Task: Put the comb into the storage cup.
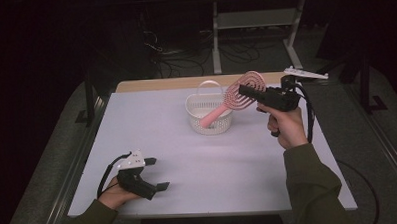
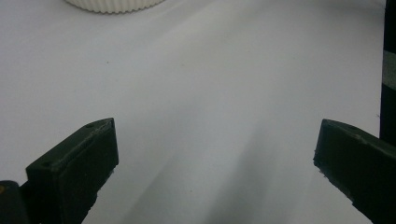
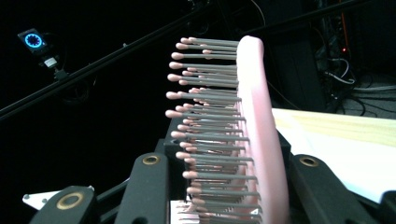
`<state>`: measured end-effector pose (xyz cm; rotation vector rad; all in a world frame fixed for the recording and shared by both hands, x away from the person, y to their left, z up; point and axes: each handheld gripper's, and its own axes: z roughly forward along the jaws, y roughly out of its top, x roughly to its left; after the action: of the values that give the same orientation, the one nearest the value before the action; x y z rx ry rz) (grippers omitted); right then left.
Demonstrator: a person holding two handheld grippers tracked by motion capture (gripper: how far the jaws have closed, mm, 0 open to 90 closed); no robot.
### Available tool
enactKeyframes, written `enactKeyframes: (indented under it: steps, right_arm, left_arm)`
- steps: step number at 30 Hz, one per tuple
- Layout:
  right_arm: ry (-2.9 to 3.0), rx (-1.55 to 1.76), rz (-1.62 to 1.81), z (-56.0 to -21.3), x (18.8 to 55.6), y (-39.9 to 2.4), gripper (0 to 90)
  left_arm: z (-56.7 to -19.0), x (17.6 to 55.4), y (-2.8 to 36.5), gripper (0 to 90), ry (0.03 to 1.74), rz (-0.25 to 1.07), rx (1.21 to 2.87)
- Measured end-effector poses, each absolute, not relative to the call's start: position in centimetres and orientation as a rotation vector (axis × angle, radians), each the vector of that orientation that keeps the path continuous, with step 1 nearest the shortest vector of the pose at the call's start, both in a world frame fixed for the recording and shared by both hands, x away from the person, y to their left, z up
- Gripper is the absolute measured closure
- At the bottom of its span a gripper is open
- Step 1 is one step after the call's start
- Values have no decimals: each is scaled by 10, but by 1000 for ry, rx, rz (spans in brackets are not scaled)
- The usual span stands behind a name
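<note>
High view: the pink plastic hairbrush with a round openwork head (image 1: 238,94) is held by its head in the right gripper (image 1: 250,93), jaws clamped on it, handle end dipped into the white ribbed plastic basket (image 1: 209,111) near the table's far edge. The basket could be tipped if the handle is dragged against its rim. The left gripper (image 1: 157,174) is rested at the near left corner, jaws apart.

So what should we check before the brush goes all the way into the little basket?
1. Right claw shut on the pink brush: ok.
2. Brush handle tip pointing down into the white basket: ok.
3. Basket standing upright on the table: ok.
4. Left claw open and resting apart from the basket: ok.
5. Room inside the basket for the whole brush: cannot tell.
</note>
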<state>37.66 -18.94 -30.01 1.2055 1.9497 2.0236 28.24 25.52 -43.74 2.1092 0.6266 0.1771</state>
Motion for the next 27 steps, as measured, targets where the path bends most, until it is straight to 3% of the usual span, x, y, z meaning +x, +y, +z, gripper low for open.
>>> enactKeyframes:
  steps: [27]
  right_arm:
    - [1805,1313,1984,-306,396,-212,629]
  left_arm:
    - [-438,282,255,0,644,178,2112]
